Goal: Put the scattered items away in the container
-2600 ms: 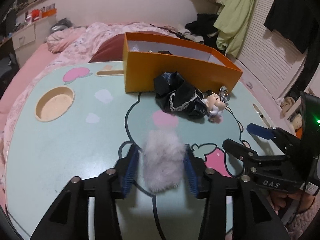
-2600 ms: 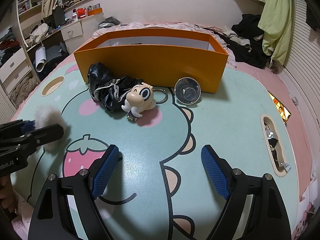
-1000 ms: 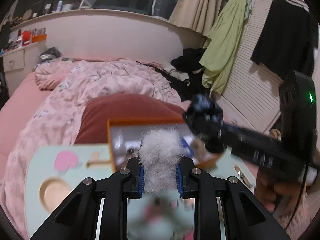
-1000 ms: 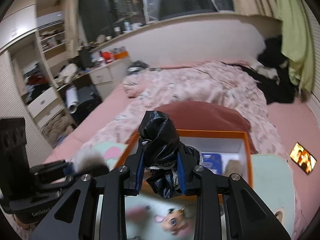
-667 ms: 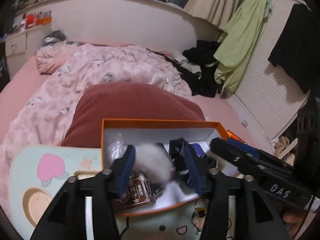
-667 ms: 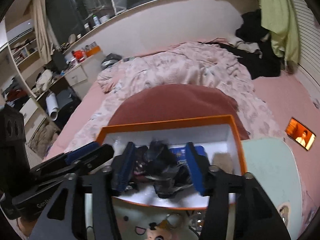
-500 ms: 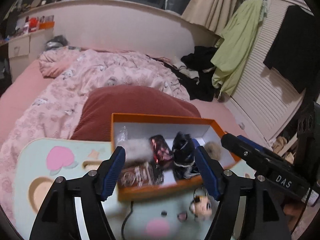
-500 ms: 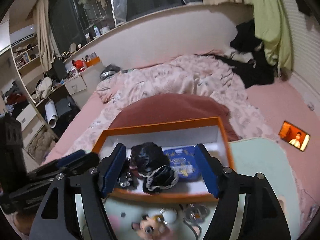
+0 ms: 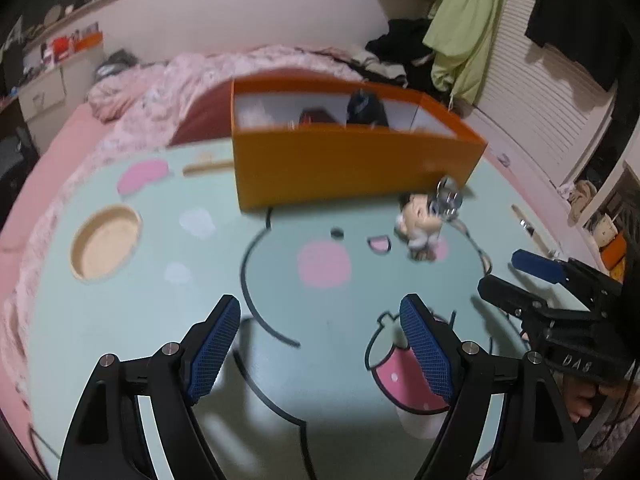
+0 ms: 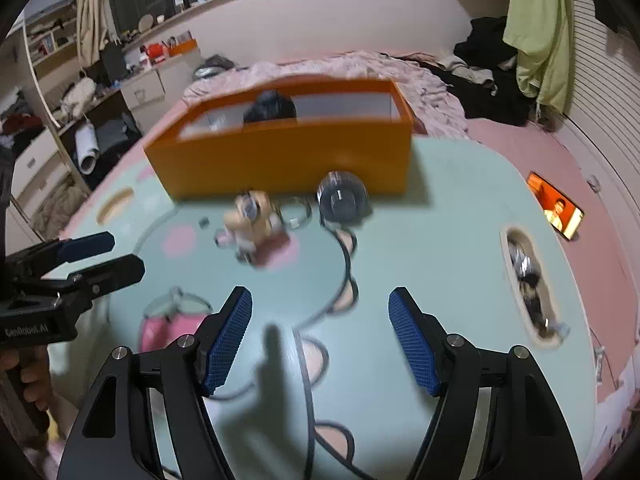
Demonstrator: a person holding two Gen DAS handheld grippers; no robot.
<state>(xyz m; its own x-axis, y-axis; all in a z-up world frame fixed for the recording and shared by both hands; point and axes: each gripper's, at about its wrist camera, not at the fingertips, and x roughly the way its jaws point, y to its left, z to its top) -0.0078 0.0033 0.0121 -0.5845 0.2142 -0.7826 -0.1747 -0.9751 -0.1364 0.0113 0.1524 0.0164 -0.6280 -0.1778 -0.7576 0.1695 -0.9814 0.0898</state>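
Note:
The orange box (image 9: 352,160) (image 10: 288,156) stands at the far side of the mint cartoon table (image 9: 160,320). Inside it a black cloth bundle (image 9: 366,110) (image 10: 270,110) and a pale fluffy ball (image 9: 252,116) show above the rim. In front of the box lie a small doll keychain (image 9: 418,220) (image 10: 250,224) and a round metal cup (image 9: 448,200) (image 10: 342,198) on its side. My left gripper (image 9: 319,304) hovers over the table with its jaws opening and nothing between them. My right gripper (image 10: 319,296) is open and empty, short of the cup.
A round recess (image 9: 106,242) sits at the table's left, and an oval slot (image 10: 528,276) with small items at its right. A lit phone (image 10: 556,204) lies on the pink bed beyond. A person's hand (image 10: 28,372) holds the left gripper's handle.
Both grippers let go over the box, the fluffy ball from the left and the black cloth from the right. Both then opened, drew back and came down over the table.

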